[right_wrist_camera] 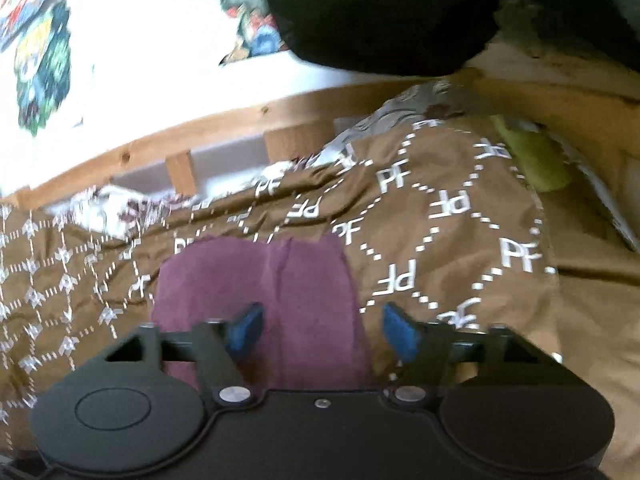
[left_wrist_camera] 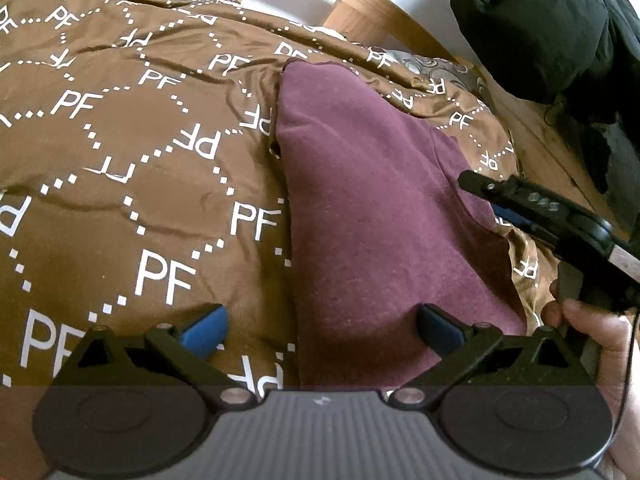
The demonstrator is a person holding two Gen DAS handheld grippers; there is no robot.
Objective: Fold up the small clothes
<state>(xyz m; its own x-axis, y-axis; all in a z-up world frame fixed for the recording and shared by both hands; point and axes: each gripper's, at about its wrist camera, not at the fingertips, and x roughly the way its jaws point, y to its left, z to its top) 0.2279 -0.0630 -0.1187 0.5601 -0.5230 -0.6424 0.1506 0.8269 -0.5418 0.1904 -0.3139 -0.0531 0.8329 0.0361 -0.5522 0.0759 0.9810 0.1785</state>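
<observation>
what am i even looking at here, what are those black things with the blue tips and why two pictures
No robot here: a person holds a hand-held gripper in each hand, and each one carries a wide-angle camera looking forward along its two blue-padded fingers. One picture comes from the left gripper, the other from the right gripper.

Both look down at a maroon garment lying on a brown bedspread printed with white letters. A wooden bed frame and a dark bundle of black fabric lie beyond.

In the left view the right gripper also shows from the side, with the person's hand on it.

Both grippers stand open over the garment's edge. Nothing is held.
</observation>
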